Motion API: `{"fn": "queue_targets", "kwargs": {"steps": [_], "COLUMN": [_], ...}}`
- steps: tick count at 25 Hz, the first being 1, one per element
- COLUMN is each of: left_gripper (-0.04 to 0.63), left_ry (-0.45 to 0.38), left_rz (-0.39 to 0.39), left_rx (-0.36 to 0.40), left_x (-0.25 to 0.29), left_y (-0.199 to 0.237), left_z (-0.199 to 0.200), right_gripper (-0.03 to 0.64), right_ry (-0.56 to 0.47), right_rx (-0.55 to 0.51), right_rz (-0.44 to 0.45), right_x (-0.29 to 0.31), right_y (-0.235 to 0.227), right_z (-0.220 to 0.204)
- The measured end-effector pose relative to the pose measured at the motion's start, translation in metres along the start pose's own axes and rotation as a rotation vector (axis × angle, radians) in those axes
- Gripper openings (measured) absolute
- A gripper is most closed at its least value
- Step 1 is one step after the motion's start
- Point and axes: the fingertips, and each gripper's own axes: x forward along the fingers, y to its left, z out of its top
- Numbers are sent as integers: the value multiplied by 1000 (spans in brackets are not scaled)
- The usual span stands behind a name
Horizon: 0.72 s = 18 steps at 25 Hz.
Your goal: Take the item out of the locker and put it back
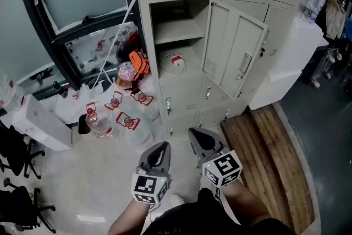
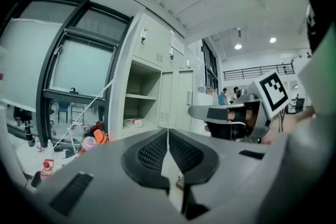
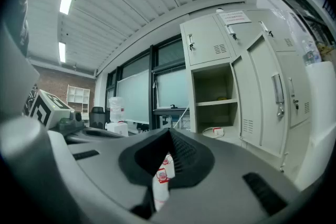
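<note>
Lightness is my guess for the white round item point(image 1: 175, 63), a flat, disc-like thing with a red-and-white label. It lies on the lower shelf point(image 1: 190, 75) of the open locker point(image 1: 144, 36), whose door point(image 1: 234, 52) is swung wide to the right. What it is made of I cannot tell. It looks thin at the edge, so a pinch across the near rim, or over the labelled part, seems the likeliest hold, taken gently in case it flexes or slides on the painted metal. Both hands sit low, side by side, well apart from the locker. The left gripper point(image 1: 158, 156) tips slightly down and the right gripper point(image 1: 201, 139) lies level, each with fingers point(image 3: 184, 152) pressed together and nothing between them.
</note>
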Motion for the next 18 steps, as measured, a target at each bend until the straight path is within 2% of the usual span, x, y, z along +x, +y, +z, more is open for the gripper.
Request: {"fn": "queue_targets", "kwargs": {"steps": [9,18], "left_gripper": [12,12], "left_ry": [9,6], "left_rz": [3,33], "left_rx": [-1,9], "left_x": [15,49], "left_y": [0,0], "left_z": [0,11], "right_gripper": [-5,-5], "right_ry": [-13,-21], "right_rx": [8,-6], "right_rz": [9,40], "right_x": [8,27], "right_y": [-14,-50], "right_z": [2,11]}}
